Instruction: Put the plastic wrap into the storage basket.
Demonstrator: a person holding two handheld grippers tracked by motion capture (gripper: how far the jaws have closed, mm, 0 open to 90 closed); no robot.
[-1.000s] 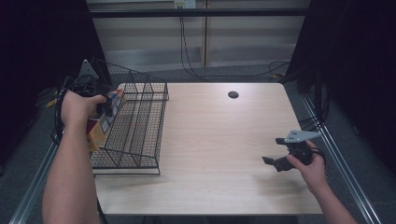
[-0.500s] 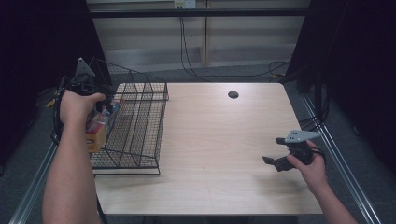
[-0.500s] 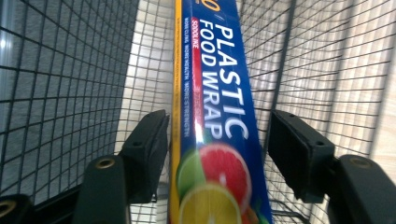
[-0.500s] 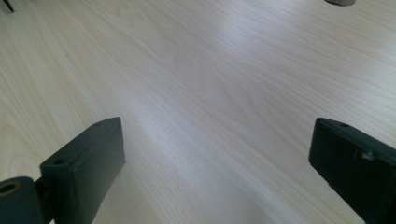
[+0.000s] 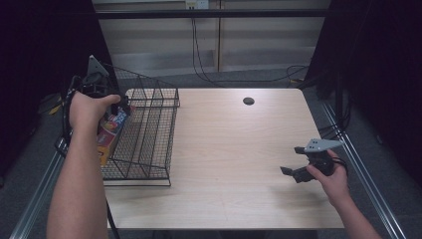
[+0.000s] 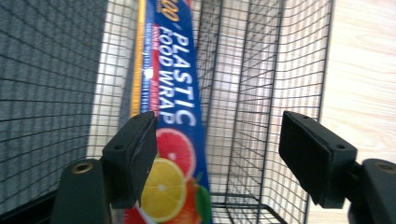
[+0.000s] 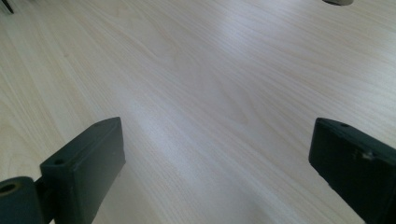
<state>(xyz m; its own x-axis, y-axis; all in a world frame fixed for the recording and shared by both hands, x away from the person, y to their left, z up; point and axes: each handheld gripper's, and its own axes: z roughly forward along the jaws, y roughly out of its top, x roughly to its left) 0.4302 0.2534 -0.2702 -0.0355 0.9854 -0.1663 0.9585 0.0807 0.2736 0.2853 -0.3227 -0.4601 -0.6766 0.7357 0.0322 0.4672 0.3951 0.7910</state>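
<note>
We judge the plastic wrap box (image 6: 173, 107) just released into the wire basket (image 5: 149, 144), our left tool (image 6: 217, 154) spread; next, withdraw it, right tool (image 7: 217, 172) spread above the tabletop (image 5: 234, 149).

Pale wooden table (image 5: 234, 149), black wire basket (image 5: 149, 134) at its left edge.

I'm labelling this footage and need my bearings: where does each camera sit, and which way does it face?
High view: above the person's side, looking forward and down on the table; both forearms, left gripper, right gripper.
Left gripper view: rides the left gripper, looking into the wire basket at the plastic wrap box; jaws open.
Right gripper view: rides the right gripper, facing bare table; jaws open.
Shared: high and left gripper views both show basket and box.
</note>
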